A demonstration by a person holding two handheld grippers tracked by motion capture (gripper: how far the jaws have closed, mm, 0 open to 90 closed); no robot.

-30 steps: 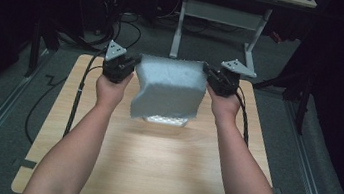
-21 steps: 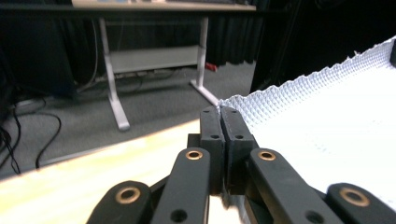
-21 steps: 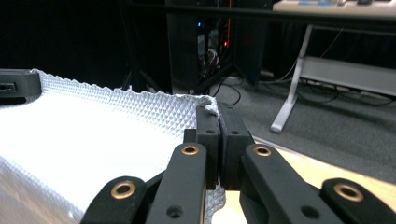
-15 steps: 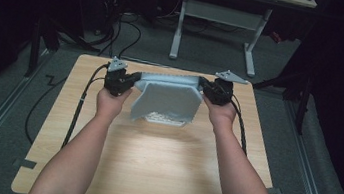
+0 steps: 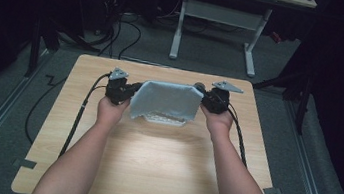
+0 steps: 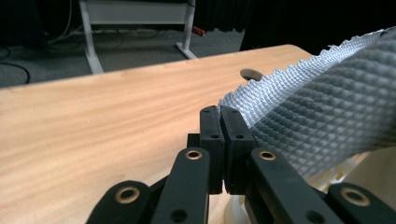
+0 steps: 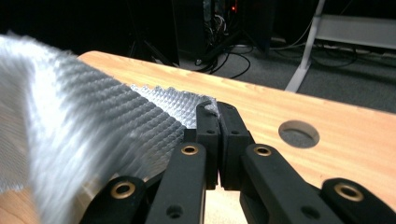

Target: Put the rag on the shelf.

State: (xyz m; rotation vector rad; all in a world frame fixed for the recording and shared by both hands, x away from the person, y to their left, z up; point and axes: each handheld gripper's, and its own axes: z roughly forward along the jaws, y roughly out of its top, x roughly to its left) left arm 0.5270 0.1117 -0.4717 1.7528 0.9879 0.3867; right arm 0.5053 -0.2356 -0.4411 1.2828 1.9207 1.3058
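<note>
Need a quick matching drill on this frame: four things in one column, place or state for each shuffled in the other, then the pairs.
Things:
1. left gripper
2. right gripper
3. grey textured cloth
4. white ridged object

States:
A. lies on the light wooden table, partly under the cloth
B. stretched between both grippers
C. shut on the cloth's left corner
D. shut on the cloth's right corner

Pairs: 1-C, 2-D, 3-B, 4-A

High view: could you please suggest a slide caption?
Two hand-held grippers stretch a grey cloth above a white tray on a wooden table.
</note>
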